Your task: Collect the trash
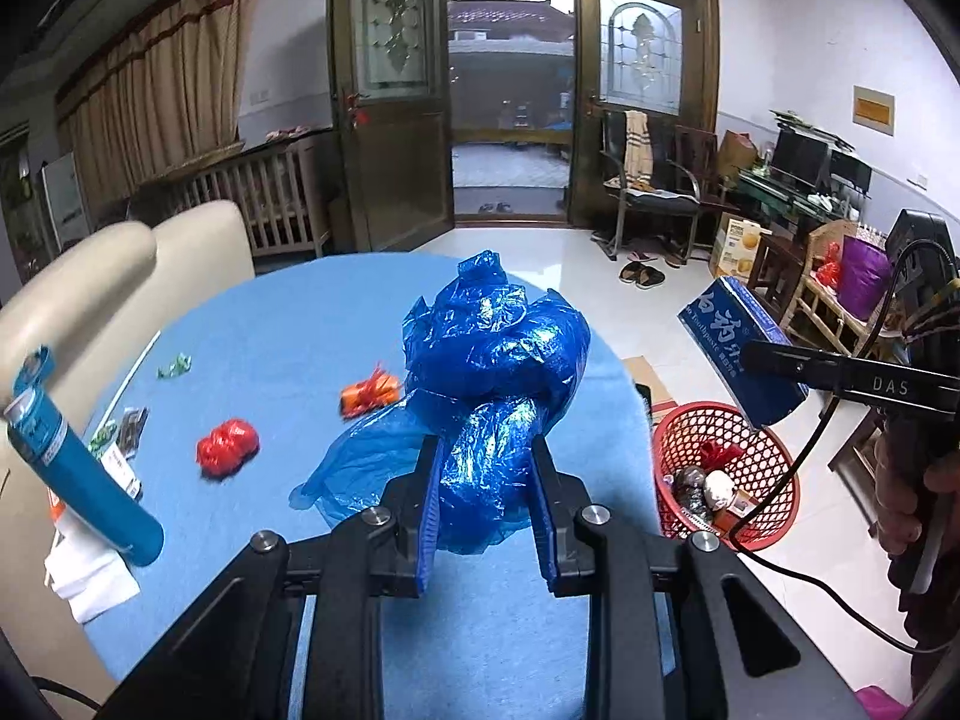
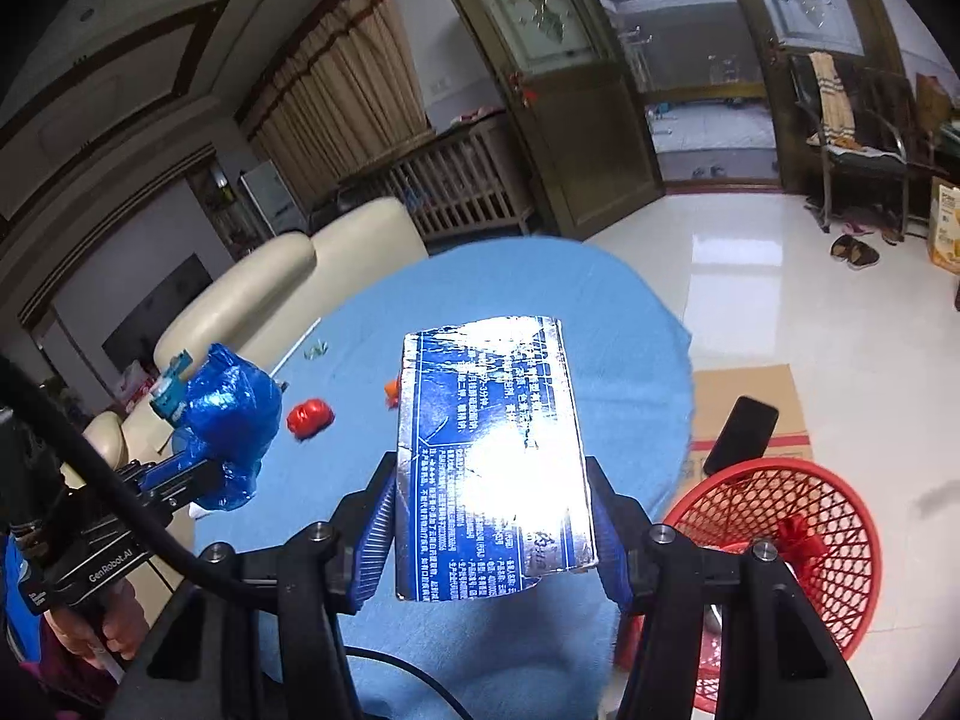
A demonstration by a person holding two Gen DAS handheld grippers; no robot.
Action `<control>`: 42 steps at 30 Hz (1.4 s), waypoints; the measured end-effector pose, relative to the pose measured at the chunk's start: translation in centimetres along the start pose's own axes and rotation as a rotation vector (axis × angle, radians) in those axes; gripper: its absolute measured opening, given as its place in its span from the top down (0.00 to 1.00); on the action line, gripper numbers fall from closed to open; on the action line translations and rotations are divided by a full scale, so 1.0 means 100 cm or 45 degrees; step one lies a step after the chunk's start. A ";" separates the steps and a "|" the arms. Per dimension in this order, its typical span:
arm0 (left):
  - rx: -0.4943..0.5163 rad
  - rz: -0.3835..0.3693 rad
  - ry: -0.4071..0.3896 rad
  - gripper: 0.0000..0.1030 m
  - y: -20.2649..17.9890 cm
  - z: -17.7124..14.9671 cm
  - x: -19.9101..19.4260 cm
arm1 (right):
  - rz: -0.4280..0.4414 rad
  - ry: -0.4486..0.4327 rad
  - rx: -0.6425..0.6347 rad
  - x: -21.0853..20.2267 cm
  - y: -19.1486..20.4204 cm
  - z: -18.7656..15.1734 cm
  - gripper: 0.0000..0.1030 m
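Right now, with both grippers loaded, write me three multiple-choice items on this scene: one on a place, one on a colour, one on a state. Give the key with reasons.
1. Where does the red mesh basket stand?
A. On the blue tabletop
B. On the floor beside the table
C. On the cream sofa

2. What colour is the crumpled plastic bag in the left gripper?
A. Blue
B. Green
C. White

3. What state is the right gripper in?
A. Open, with nothing between its fingers
B. Closed on a blue and silver toothpaste box
C. Closed on a red wrapper

Key:
1 B, both views show the basket on the tiled floor, below the edge of the table.
2 A, the left wrist view shows glossy blue plastic between the fingers.
3 B, the right wrist view shows the fingers pressed on both sides of the box.
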State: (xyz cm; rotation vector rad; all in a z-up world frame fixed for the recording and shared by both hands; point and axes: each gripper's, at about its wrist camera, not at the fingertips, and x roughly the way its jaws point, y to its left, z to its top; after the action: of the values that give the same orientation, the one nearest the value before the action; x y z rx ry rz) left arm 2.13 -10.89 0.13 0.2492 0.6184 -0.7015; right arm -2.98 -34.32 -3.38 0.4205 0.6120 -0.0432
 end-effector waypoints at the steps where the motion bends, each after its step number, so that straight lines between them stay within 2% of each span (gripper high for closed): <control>1: 0.002 0.002 -0.004 0.73 0.000 0.001 0.000 | 0.000 -0.010 0.001 -0.004 -0.001 0.000 0.42; 15: 0.011 0.100 -0.019 0.72 -0.015 0.017 -0.010 | 0.005 -0.125 -0.024 -0.056 0.002 0.005 0.42; 27: 0.032 0.196 -0.071 0.72 -0.020 0.020 -0.026 | 0.027 -0.171 -0.047 -0.067 0.010 0.011 0.42; 42: 0.064 0.233 -0.133 0.72 -0.026 0.018 -0.044 | 0.025 -0.224 -0.080 -0.082 0.017 0.014 0.42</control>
State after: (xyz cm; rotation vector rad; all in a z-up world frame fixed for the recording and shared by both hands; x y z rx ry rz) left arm -1.44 -11.29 4.18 0.3099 0.4718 -0.5505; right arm -8.67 -34.06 2.93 0.3574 0.4348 -0.0416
